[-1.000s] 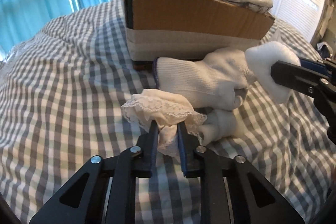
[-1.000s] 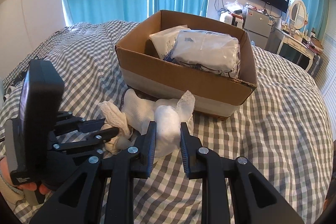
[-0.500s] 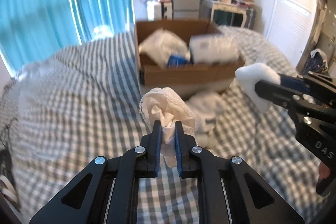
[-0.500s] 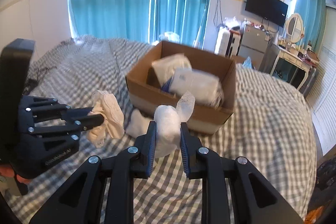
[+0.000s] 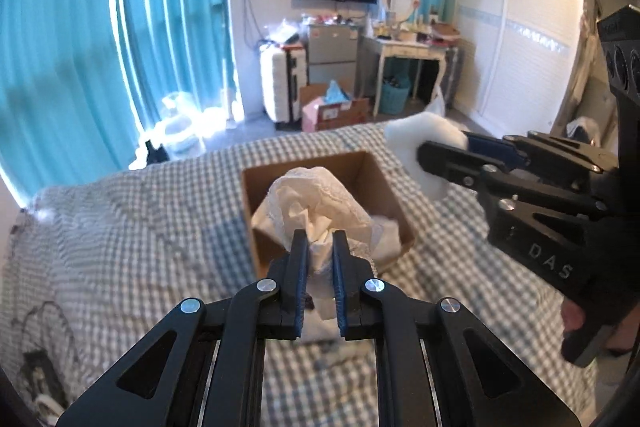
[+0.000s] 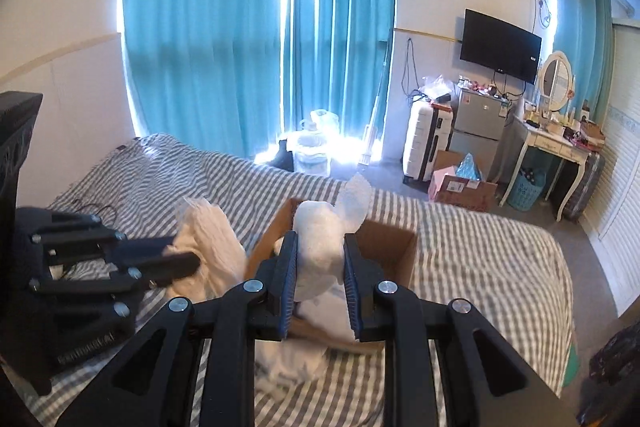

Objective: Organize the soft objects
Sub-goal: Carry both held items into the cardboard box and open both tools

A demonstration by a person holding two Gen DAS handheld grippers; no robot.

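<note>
My left gripper (image 5: 320, 235) is shut on a cream lace-edged cloth (image 5: 316, 195), held in the air above an open cardboard box (image 5: 376, 175) on the grey checked bed (image 5: 120, 227). My right gripper (image 6: 320, 237) is shut on a white soft bundle (image 6: 320, 223), also raised over the box (image 6: 394, 243). In the left wrist view the right gripper (image 5: 440, 147) comes in from the right with the bundle (image 5: 424, 131). The right wrist view shows the left gripper (image 6: 184, 253) at the left with the lace cloth (image 6: 212, 231). White packages in the box are mostly hidden.
A white cloth (image 6: 288, 359) lies on the bed in front of the box. Beyond the bed are teal curtains (image 6: 240, 47), a white suitcase (image 6: 420, 143), a small fridge (image 6: 476, 123), a dressing table (image 6: 548, 143), floor boxes (image 6: 460, 187) and a wardrobe (image 5: 520, 39).
Both grippers have risen well above the bed with their loads. The box has dropped low in both views and looks smaller. The white glove-like cloth stayed on the bed.
</note>
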